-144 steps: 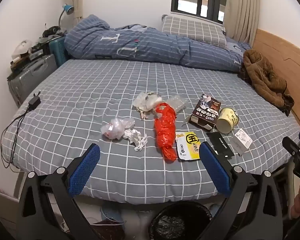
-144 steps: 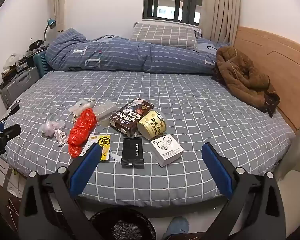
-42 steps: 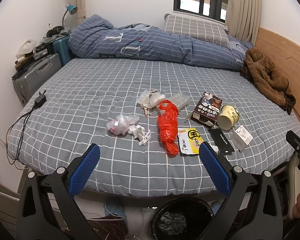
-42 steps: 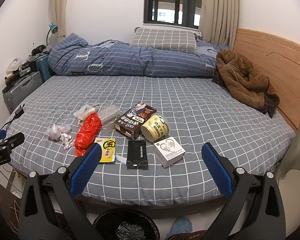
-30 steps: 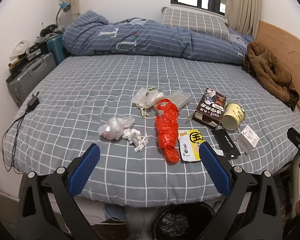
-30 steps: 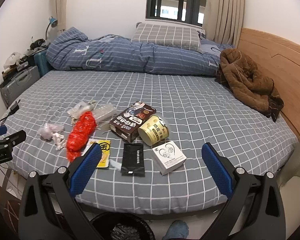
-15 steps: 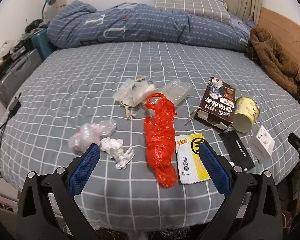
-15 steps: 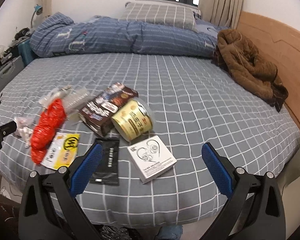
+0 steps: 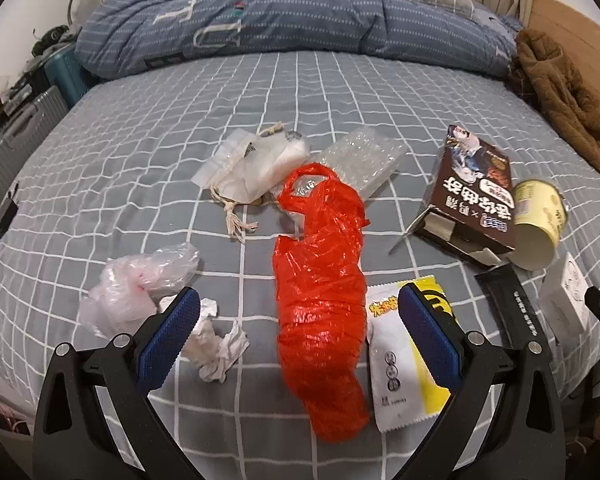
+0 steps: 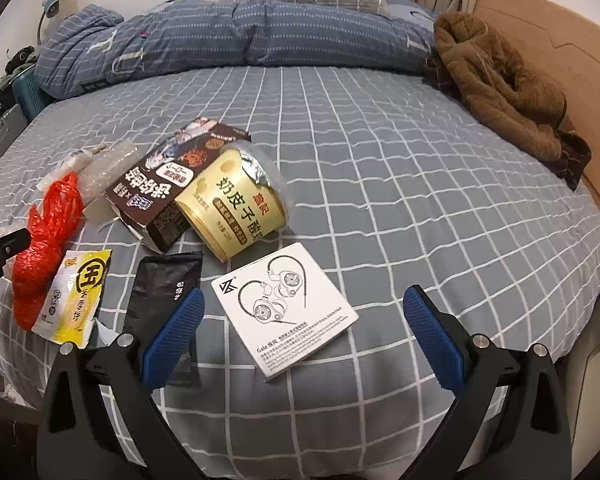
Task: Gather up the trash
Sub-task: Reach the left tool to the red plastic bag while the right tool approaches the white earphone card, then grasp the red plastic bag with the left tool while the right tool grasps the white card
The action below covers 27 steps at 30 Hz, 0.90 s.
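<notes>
Trash lies along the near edge of a grey checked bed. My left gripper [image 9: 298, 330] is open above a red plastic bag [image 9: 320, 296], between crumpled white paper [image 9: 216, 344] and a yellow snack wrapper [image 9: 404, 360]. A pinkish clear bag [image 9: 136, 288] lies to the left. My right gripper [image 10: 303, 334] is open over a white earphone box [image 10: 284, 308]. Behind the box lie a yellow cup [image 10: 236, 204], a brown carton [image 10: 168, 192] and a black sachet [image 10: 164, 292].
A folded blue duvet [image 10: 228, 36] and a pillow lie at the head of the bed. A brown coat [image 10: 500, 84] rests by the wooden headboard on the right. Suitcases [image 9: 20, 140] stand left of the bed. A white drawstring pouch [image 9: 252, 164] and bubble wrap [image 9: 360, 156] lie behind the red bag.
Both grippers have moved forward and down over the bed, so the trash looks much larger. The black bin under the bed's edge has dropped out of view. Nothing has been picked up.
</notes>
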{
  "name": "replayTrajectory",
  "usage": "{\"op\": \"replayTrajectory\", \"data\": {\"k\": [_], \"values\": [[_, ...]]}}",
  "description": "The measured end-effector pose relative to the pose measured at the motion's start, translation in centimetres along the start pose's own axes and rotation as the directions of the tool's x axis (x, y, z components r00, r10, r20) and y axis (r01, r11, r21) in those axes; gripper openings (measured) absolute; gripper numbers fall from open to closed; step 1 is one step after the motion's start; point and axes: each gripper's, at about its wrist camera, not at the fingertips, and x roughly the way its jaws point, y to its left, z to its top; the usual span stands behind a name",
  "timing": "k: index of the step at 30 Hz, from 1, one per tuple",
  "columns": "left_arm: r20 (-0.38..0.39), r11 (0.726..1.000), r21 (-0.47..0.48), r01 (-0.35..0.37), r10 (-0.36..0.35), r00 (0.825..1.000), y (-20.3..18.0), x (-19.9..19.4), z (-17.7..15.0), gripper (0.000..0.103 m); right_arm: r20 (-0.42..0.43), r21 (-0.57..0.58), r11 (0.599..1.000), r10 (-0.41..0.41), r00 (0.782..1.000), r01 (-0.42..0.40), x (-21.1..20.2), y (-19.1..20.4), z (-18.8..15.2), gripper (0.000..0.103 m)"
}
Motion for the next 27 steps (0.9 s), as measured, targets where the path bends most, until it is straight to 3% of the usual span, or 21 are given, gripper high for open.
{"op": "replayTrajectory", "data": {"k": [9, 15, 21, 24, 27], "values": [[-0.028, 1.0, 0.0, 0.005, -0.005, 1.0, -0.5, 2.2, 0.1, 0.096, -0.039, 0.008, 1.0, -0.004, 0.999, 0.005, 2.3, 0.7, -0.3, 0.096], [-0.05, 1.0, -0.002, 0.016, -0.016, 0.999, -0.7, 3.2, 0.4, 0.089, -0.054, 0.017, 1.0, -0.01, 0.999, 0.011, 3.5, 0.9, -0.3, 0.096], [-0.075, 1.0, 0.004, 0.026, -0.025, 0.997, -1.1, 4.0, 0.4, 0.071, -0.067, 0.029, 1.0, 0.0, 0.998, 0.002, 4.5, 0.9, -0.3, 0.096], [-0.1, 0.999, 0.01, 0.033, -0.032, 0.994, -1.2, 4.6, 0.2, 0.053, -0.074, 0.039, 0.999, 0.007, 0.997, -0.005, 4.9, 0.9, -0.4, 0.096], [-0.097, 0.999, 0.023, 0.026, -0.024, 0.995, -1.3, 4.7, 0.1, 0.049, -0.074, 0.047, 0.999, 0.008, 0.997, -0.004, 4.9, 0.8, -0.4, 0.096]]}}
